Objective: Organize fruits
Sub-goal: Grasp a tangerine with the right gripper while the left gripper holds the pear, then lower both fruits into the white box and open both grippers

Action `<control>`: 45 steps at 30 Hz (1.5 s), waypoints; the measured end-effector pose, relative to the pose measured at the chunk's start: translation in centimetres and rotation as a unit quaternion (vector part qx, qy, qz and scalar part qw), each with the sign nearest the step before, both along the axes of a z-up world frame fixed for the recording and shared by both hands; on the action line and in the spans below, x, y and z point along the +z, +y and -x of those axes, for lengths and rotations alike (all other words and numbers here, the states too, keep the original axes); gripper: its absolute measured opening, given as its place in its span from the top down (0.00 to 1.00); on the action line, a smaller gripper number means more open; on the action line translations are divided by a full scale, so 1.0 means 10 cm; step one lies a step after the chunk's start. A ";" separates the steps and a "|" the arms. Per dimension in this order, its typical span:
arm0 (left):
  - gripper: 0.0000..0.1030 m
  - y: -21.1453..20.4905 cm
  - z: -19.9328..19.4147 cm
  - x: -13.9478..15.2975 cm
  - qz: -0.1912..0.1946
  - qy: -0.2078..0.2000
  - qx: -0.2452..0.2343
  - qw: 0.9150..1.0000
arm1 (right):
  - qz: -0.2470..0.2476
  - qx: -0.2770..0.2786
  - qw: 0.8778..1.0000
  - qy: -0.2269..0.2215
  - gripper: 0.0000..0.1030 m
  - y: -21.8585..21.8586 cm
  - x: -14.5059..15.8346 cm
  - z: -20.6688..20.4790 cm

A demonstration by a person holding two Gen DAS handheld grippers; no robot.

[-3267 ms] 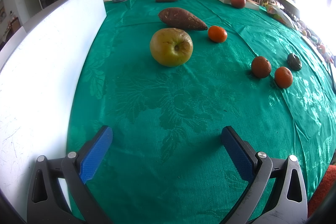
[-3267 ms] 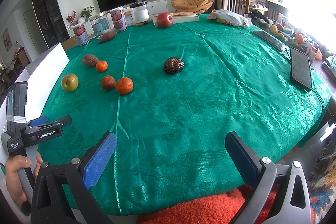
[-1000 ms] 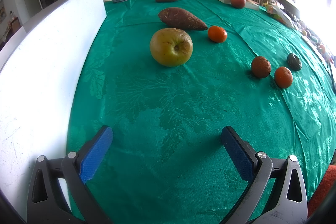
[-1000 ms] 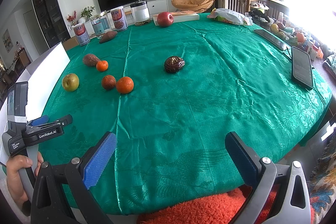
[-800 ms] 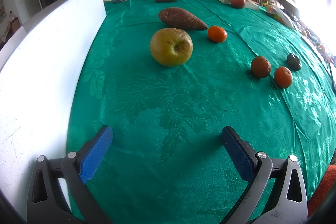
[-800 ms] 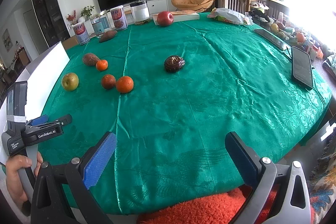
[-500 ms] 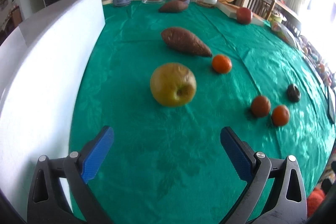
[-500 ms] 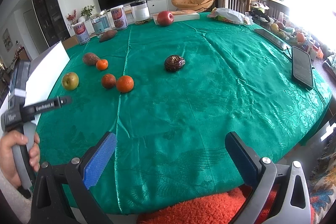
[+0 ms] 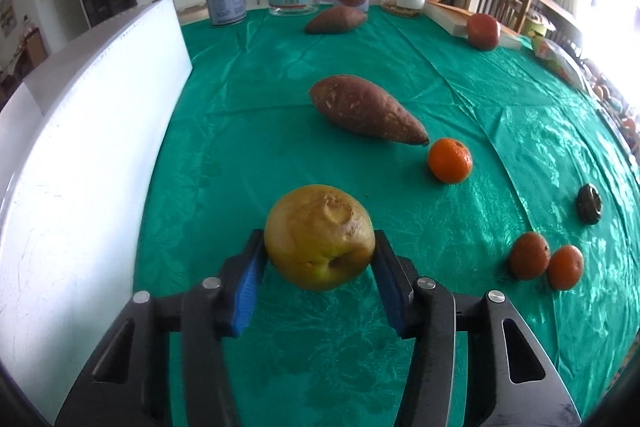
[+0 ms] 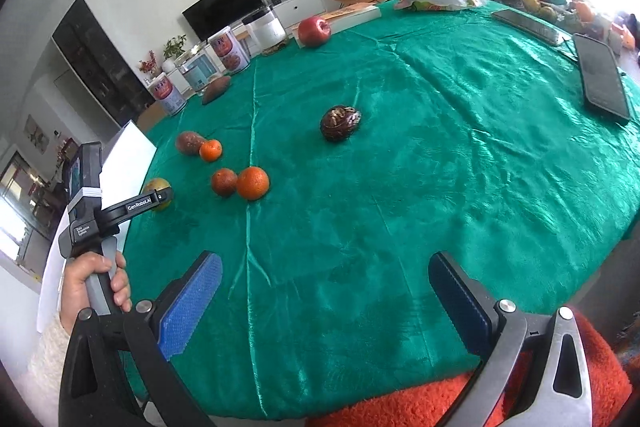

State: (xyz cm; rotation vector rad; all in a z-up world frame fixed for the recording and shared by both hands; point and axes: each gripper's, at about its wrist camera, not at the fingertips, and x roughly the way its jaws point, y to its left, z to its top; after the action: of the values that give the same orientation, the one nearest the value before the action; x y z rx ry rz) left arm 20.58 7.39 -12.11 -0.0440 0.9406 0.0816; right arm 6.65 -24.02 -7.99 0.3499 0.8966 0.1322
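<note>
The left gripper (image 9: 320, 267) is just closing its fingers (image 9: 246, 277) on the yellow apple (image 9: 320, 237) resting on the counter (image 9: 260, 131). The right gripper (image 10: 320, 303) is hanging wide open, empty. 3 oranges (image 9: 450, 161) are lying unsorted.

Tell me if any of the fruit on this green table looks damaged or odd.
Yes. The yellow-green apple between the left gripper pads has a wrinkled, brownish sunken patch on top, as if bruised or shrivelling. One of the two touching oranges is much darker and duller than its neighbour.
</note>
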 end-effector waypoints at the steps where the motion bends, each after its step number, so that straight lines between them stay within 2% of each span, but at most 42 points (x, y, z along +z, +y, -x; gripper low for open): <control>1: 0.48 0.01 0.03 0.02 0.011 -0.004 -0.002 1.000 | 0.010 0.016 1.000 0.000 0.01 0.05 0.01 -0.09; 3: 0.48 0.04 0.11 0.06 0.033 -0.005 -0.004 0.999 | 0.036 0.052 0.998 -0.005 0.08 0.22 0.00 -0.26; 4: 0.49 0.05 0.16 0.08 0.042 -0.005 -0.006 0.999 | 0.042 0.074 0.996 -0.004 0.18 0.31 -0.02 -0.35; 5: 0.49 0.05 0.22 0.10 0.049 -0.005 -0.009 0.999 | 0.042 0.096 0.995 -0.002 0.24 0.39 -0.04 -0.46; 7: 0.49 0.03 0.35 0.14 0.059 -0.005 -0.016 0.998 | 0.044 0.132 0.990 -0.009 0.26 0.57 -0.08 -0.65; 12: 0.49 0.00 0.61 0.18 0.082 0.008 -0.035 0.996 | 0.105 0.197 0.975 -0.003 0.30 0.94 -0.24 -1.08; 15: 0.49 0.01 0.71 0.21 0.094 0.013 -0.039 0.995 | 0.142 0.228 0.963 0.017 0.50 1.08 -0.36 -1.21; 16: 0.49 0.01 0.73 0.23 0.094 0.013 -0.041 0.995 | 0.157 0.232 0.960 0.021 0.65 1.10 -0.37 -1.21; 17: 0.49 0.01 0.77 0.25 0.094 0.012 -0.043 0.995 | 0.160 0.233 0.959 0.022 0.69 1.09 -0.37 -1.19; 21: 0.49 0.02 0.96 0.39 0.117 0.014 -0.062 0.991 | 0.139 0.210 0.967 0.026 0.69 0.95 -0.21 -1.01; 25: 0.49 0.06 1.36 0.76 0.176 0.013 -0.107 0.978 | 0.064 0.198 0.978 0.017 0.69 0.89 0.16 -0.68; 27: 0.49 0.13 1.58 1.03 0.198 0.000 -0.123 0.973 | 0.019 0.216 0.976 0.003 0.69 0.99 0.38 -0.52; 29: 0.49 0.28 1.76 1.30 0.213 -0.021 -0.124 0.969 | -0.026 0.248 0.968 -0.012 0.69 1.21 0.60 -0.38; 32: 0.49 0.66 1.95 1.61 0.214 -0.052 -0.088 0.971 | -0.080 0.305 0.949 -0.026 0.69 1.74 0.83 -0.23; 35: 0.49 1.15 2.04 1.70 0.185 -0.072 -0.018 0.980 | -0.106 0.362 0.926 -0.025 0.69 2.37 0.88 -0.13; 37: 0.49 1.49 2.07 1.59 0.159 -0.066 0.039 0.984 | -0.092 0.390 0.916 -0.023 0.69 2.80 0.81 -0.07; 40: 0.49 1.92 2.09 1.29 0.120 -0.038 0.113 0.986 | -0.068 0.428 0.901 -0.001 0.69 3.34 0.62 0.02; 42: 0.49 2.13 2.10 1.05 0.105 -0.013 0.149 0.983 | -0.050 0.443 0.895 0.013 0.69 3.60 0.48 0.04; 45: 0.48 2.33 2.15 0.76 0.108 0.014 0.184 0.977 | -0.025 0.456 0.889 0.021 0.69 3.87 0.32 0.05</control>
State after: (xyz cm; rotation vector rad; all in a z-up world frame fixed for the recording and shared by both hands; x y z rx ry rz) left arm -0.93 30.67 -4.50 -0.4199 0.9571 0.3236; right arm 6.13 14.66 -4.79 -0.0509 1.0437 1.0228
